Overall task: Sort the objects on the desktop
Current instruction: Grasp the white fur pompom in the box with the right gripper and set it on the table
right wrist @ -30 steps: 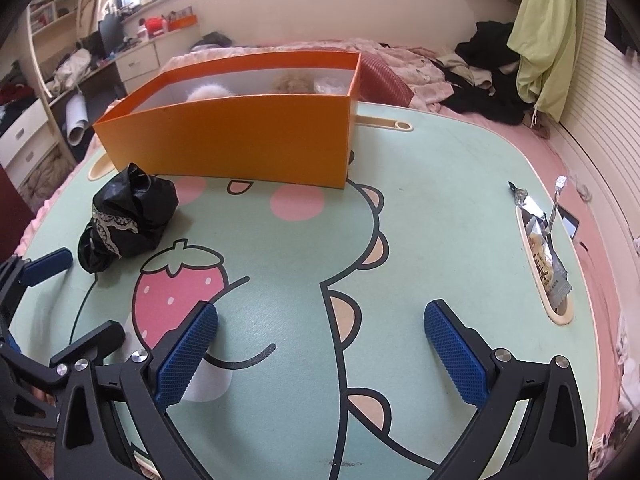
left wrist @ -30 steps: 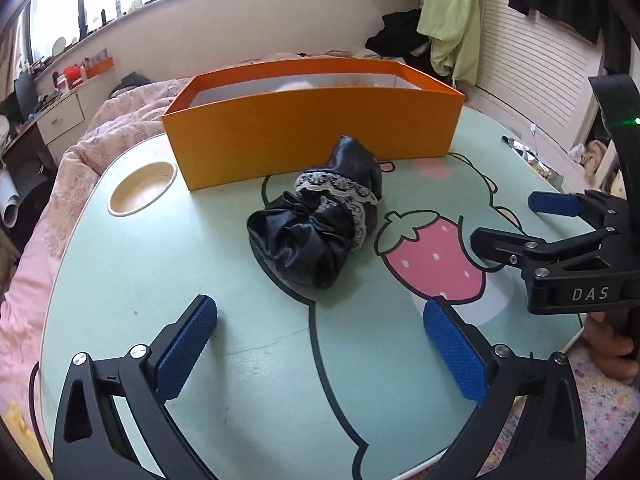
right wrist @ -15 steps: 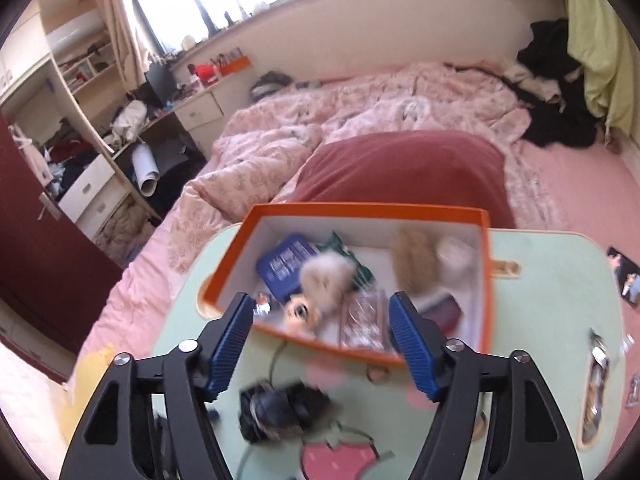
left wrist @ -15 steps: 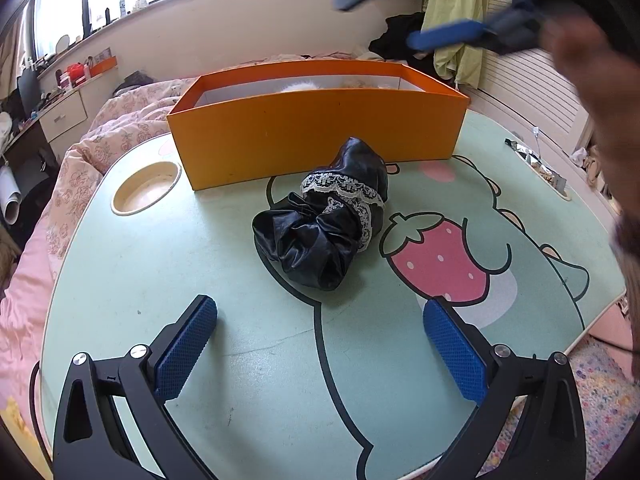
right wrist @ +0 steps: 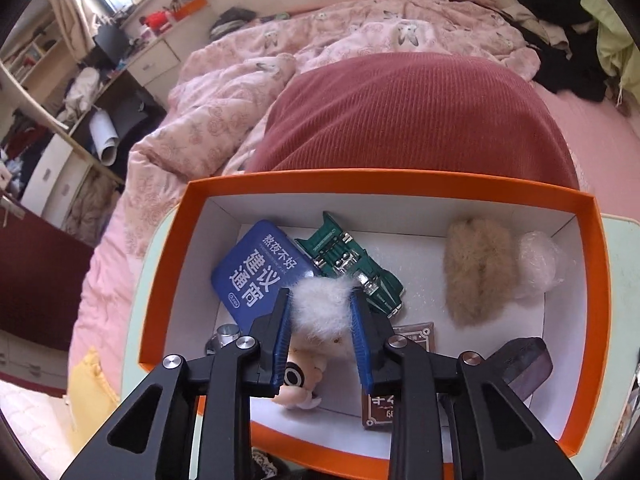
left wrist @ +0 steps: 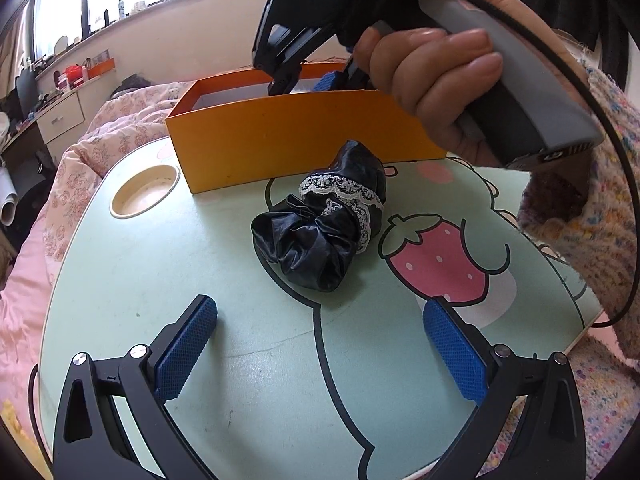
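Right tool [right wrist: 320, 336], jaws just closed on the fluffy doll [right wrist: 320, 312] inside the orange box [right wrist: 400, 184], calls for lifting; left tool [left wrist: 320, 348] wide, empty.

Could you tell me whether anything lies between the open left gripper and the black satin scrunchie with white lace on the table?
Nothing visible does. The left gripper is open, and only bare mint-green table lies between it and the black satin scrunchie. The right gripper is over in the orange box, off that path.
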Motion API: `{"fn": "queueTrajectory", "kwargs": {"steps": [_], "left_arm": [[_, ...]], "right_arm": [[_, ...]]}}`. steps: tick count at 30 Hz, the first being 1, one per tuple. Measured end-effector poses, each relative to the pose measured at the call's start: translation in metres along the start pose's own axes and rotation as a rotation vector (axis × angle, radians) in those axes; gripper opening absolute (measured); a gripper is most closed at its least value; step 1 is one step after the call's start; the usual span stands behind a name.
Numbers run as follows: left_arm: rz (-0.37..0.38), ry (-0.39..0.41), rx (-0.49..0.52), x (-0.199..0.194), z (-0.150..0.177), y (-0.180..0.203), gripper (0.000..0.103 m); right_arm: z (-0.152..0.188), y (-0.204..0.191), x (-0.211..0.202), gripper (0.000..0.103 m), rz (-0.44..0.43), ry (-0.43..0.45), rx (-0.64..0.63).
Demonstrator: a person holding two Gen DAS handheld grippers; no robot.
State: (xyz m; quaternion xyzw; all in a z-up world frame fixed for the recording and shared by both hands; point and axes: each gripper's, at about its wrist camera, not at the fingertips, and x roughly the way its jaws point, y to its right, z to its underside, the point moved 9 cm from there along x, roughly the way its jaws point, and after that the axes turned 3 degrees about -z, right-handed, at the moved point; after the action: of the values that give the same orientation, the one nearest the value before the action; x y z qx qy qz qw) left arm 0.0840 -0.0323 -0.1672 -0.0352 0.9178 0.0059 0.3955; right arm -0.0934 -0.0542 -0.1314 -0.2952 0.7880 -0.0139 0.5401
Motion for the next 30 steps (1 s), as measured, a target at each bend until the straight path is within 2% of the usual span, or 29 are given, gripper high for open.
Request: {"fn": "queueTrajectory", "kwargs": {"steps": [5, 8, 11, 14, 16, 18, 20, 21, 22, 23, 25, 27, 30], "left_arm": [[0.001, 0.002, 0.002, -0.001, -0.001, 0.002, 0.103], [0.0, 0.002, 0.002, -0.001, -0.001, 0.001, 0.103], [0.0, 0.002, 0.001, -0.001, -0.001, 0.001, 0.103], [0.001, 0.001, 0.002, -0.001, -0.002, 0.0, 0.103], [0.001, 0.001, 0.002, -0.001, -0.002, 0.001, 0.103], [0.001, 0.001, 0.002, -0.002, -0.002, 0.002, 0.103], [0.0, 0.001, 0.002, -0.001, -0.004, 0.004, 0.103], [0.0, 0.001, 0.002, -0.001, -0.004, 0.005, 0.103], [0.001, 0.001, 0.002, -0.001, -0.004, 0.006, 0.103], [0.0, 0.001, 0.002, -0.001, -0.004, 0.007, 0.103], [-0.002, 0.0, 0.003, -0.002, -0.004, 0.009, 0.103], [-0.002, -0.002, 0.003, -0.001, -0.006, 0.011, 0.103], [-0.002, -0.002, 0.003, -0.001, -0.007, 0.011, 0.103]], "right_arm": [[-0.002, -0.017, -0.076, 0.026, -0.088, 0.168, -0.059], [0.021, -0.026, -0.121, 0.026, -0.098, 0.244, -0.138], [0.059, -0.013, -0.126, 0.026, -0.062, 0.21, -0.164], [0.098, 0.016, -0.098, 0.025, -0.088, 0.12, -0.089], [0.11, 0.033, -0.082, 0.025, -0.097, 0.101, -0.037], [0.114, 0.043, -0.075, 0.026, -0.097, 0.117, -0.017], [0.113, 0.048, -0.08, 0.049, -0.123, 0.159, 0.017], [0.112, 0.049, -0.089, 0.073, -0.143, 0.198, 0.037], [0.112, 0.052, -0.101, 0.083, -0.156, 0.254, 0.052], [0.112, 0.055, -0.111, 0.084, -0.147, 0.301, 0.05], [0.12, 0.061, -0.126, 0.086, -0.071, 0.355, -0.004], [0.13, 0.063, -0.128, 0.086, -0.013, 0.355, -0.074], [0.158, 0.069, -0.115, 0.086, 0.066, 0.309, -0.173]]}}
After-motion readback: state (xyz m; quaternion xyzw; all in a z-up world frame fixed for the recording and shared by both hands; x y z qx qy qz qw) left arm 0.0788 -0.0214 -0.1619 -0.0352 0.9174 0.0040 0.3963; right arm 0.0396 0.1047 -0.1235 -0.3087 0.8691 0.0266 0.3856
